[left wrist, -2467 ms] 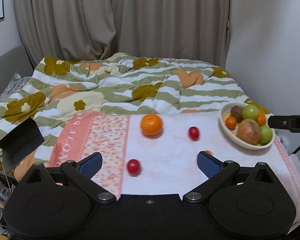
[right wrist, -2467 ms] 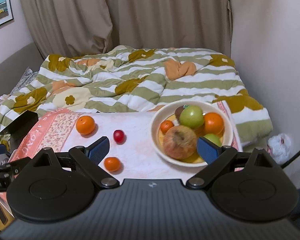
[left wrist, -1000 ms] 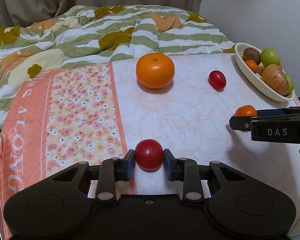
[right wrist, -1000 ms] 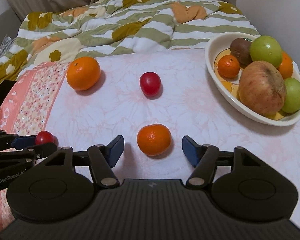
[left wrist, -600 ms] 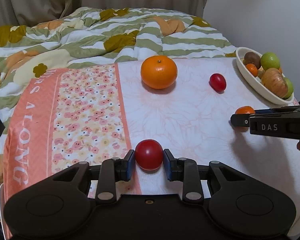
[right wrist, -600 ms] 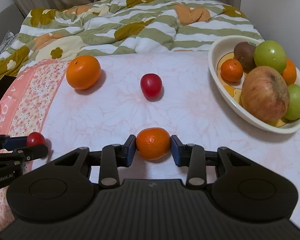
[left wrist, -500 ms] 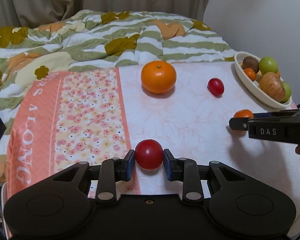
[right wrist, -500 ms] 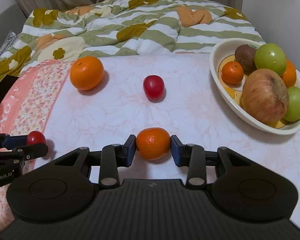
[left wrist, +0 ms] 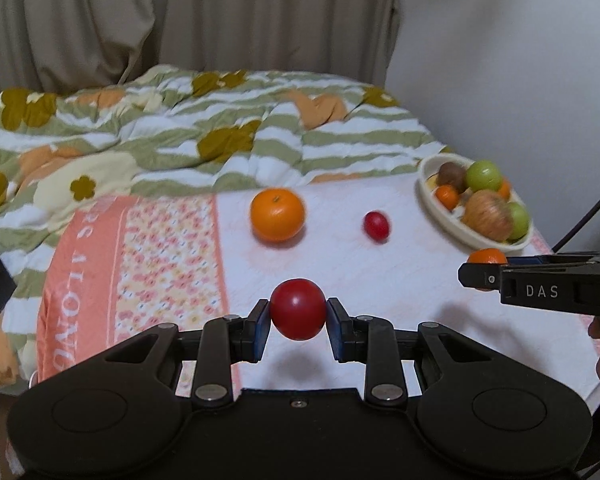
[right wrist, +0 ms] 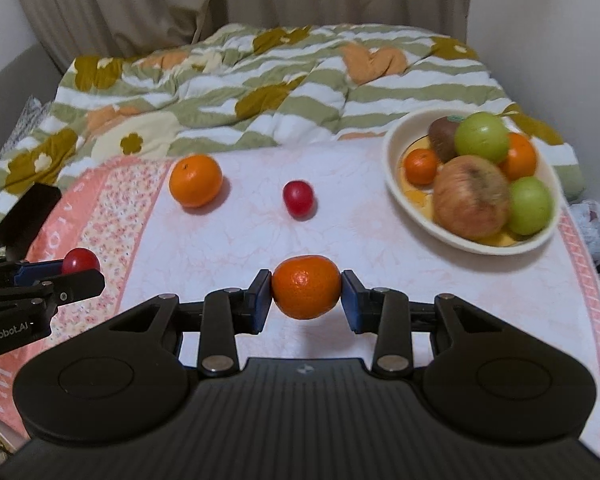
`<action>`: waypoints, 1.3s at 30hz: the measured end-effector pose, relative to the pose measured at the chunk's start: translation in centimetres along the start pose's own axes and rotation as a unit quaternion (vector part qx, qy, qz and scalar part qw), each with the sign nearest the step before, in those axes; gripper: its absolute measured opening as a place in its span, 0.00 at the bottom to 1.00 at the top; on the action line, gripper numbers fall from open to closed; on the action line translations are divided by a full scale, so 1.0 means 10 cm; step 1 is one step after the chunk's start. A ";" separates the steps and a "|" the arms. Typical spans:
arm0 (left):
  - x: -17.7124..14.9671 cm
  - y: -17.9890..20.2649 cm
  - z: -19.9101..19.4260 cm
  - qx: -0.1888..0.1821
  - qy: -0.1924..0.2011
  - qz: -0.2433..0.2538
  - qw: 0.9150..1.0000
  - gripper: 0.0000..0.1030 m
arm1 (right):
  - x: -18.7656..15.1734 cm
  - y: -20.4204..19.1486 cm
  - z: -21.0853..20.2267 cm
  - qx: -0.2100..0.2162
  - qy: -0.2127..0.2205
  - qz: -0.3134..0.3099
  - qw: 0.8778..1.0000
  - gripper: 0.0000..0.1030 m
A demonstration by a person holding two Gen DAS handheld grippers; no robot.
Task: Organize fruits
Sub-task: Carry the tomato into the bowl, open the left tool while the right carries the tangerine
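2 fruits held: left gripper (left wrist: 298, 314) clamps red fruit (left wrist: 297, 309), right gripper (right wrist: 306, 288) clamps small orange (right wrist: 306, 287), both lifted off table (right wrist: 228, 240). Bowl (right wrist: 396, 176) lies at 1 o'clock from right jaws, nearer that hand.

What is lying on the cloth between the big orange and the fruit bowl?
One small red fruit lies between the big orange and the fruit bowl, touching neither. The right wrist view shows it best.

Between me and the far-right bowl (right wrist: 392, 168) lay bare cloth (right wrist: 360, 232); a red fruit (right wrist: 298, 199) sat left of it.
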State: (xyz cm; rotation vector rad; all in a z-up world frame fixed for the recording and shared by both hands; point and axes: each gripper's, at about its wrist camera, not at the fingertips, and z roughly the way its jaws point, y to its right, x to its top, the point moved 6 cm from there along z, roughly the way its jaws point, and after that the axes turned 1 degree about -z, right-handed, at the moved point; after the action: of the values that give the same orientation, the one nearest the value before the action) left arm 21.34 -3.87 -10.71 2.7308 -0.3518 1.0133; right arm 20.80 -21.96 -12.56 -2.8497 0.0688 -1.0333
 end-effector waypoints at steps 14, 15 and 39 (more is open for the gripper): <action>0.29 0.85 -0.24 -0.006 0.051 0.028 0.998 0.32 | 0.03 0.83 -0.72 -0.003 0.040 0.035 0.999 0.51; 0.32 0.92 -0.24 -0.003 0.052 0.022 0.998 0.32 | 0.03 0.91 -0.74 -0.001 0.039 0.034 0.999 0.51; 1.12 1.92 0.73 0.019 0.046 -0.021 0.999 0.32 | 0.98 2.19 -0.30 0.043 0.045 -0.026 0.998 0.51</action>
State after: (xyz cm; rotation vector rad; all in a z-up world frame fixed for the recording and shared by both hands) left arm 28.42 -25.83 -6.60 2.7015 -0.2626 1.1398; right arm 26.27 -44.79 -6.66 -2.7411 -0.0431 -1.1460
